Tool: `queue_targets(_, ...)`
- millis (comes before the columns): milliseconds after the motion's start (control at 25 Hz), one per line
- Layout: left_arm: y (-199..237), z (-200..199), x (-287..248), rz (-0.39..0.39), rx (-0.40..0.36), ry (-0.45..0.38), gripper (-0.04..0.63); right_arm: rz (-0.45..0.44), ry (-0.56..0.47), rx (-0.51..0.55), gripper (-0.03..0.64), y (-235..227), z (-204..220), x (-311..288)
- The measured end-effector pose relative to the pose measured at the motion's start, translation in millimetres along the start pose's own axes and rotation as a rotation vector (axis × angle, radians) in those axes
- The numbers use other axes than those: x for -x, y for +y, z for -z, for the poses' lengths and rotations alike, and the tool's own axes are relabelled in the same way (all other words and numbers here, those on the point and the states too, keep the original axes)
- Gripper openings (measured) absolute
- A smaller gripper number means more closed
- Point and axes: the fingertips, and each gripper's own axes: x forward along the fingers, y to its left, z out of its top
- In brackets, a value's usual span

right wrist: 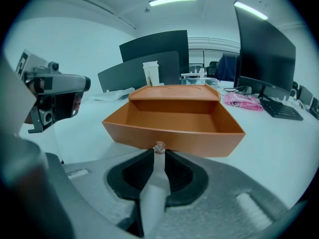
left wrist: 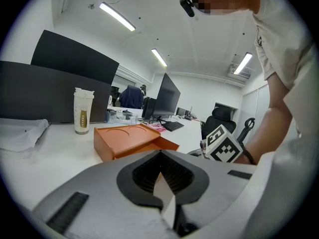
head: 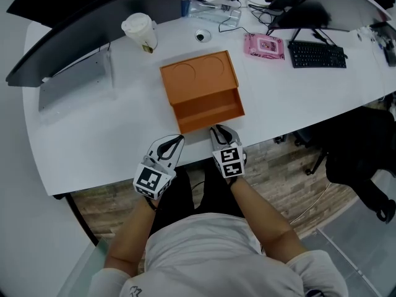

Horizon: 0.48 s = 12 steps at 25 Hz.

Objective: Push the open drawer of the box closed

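The orange box [head: 199,79] sat on the white desk [head: 93,135] in front of the person, its drawer [head: 208,111] pulled out toward the desk's near edge and showing an empty inside. The right gripper [head: 216,130] was at the middle of the drawer's front panel. In the right gripper view its jaws were pressed together with nothing between them, and their tip [right wrist: 158,158] met the small clear knob [right wrist: 159,147] on the drawer [right wrist: 174,121] front; whether it pressed on the knob could not be told. The left gripper [head: 177,141] was just beside the drawer's left front corner, over the desk edge, apart from the box. In the left gripper view its jaws [left wrist: 162,183] were also closed and empty, aimed past the box [left wrist: 130,138], with the right gripper's marker cube [left wrist: 223,143] off to the side. Behind the box stood a lidded paper cup [head: 140,31]; a pink pack [head: 265,46] and a black keyboard [head: 317,55] lay farther right, well apart from the box.
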Motion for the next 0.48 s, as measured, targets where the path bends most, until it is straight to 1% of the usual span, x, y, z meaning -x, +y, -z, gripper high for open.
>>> queue_targets(480,19,-16,-4,-0.026,-0.001,-0.005,-0.002,-0.030,0.004,0.019,0.070,-1,-27,-18)
